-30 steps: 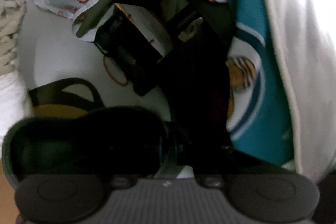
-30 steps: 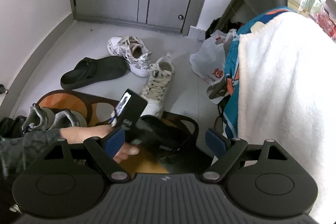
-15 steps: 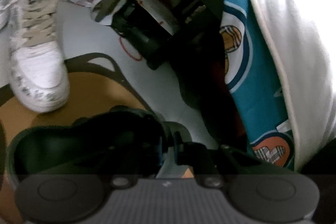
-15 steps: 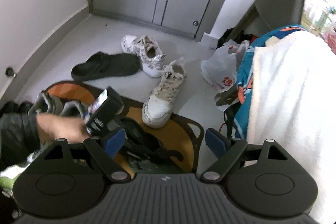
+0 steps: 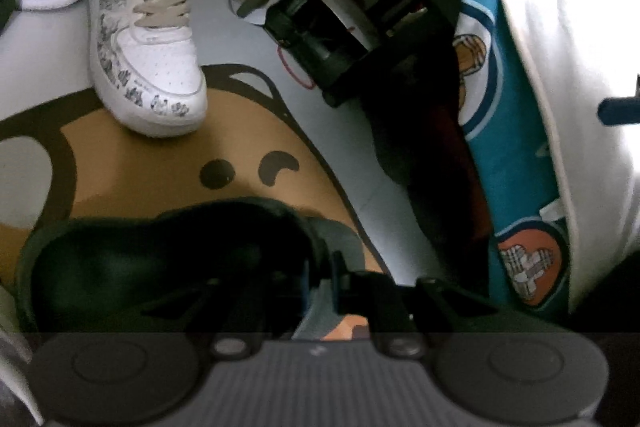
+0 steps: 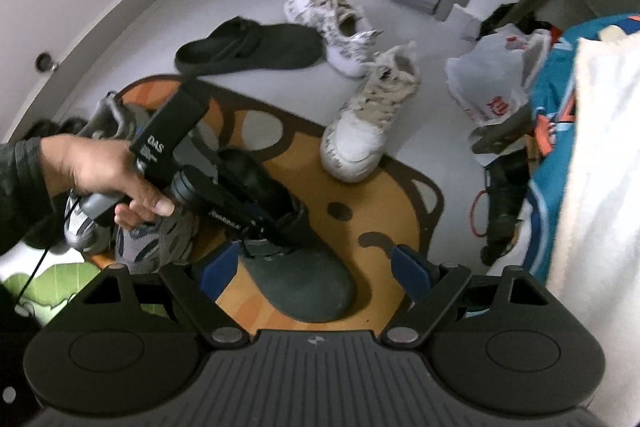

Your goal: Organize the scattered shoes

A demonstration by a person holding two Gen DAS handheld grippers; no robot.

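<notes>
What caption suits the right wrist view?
Left gripper sets a dark clog on the bear mat beside grey sneakers.

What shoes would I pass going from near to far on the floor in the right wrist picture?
Dark green clog → white laced sneaker → black slipper → white patterned sneaker.

Bare mat [image 6: 384, 195] between dark clog [image 6: 304, 283] and white sneaker [image 6: 360, 139], draped towel [image 6: 600, 167] crowding the right.

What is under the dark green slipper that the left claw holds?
Under the dark green slipper lies the orange bear-face mat. The slipper covers the mat directly beneath it, so that part is unseen. The left claw grips its strap.
</notes>
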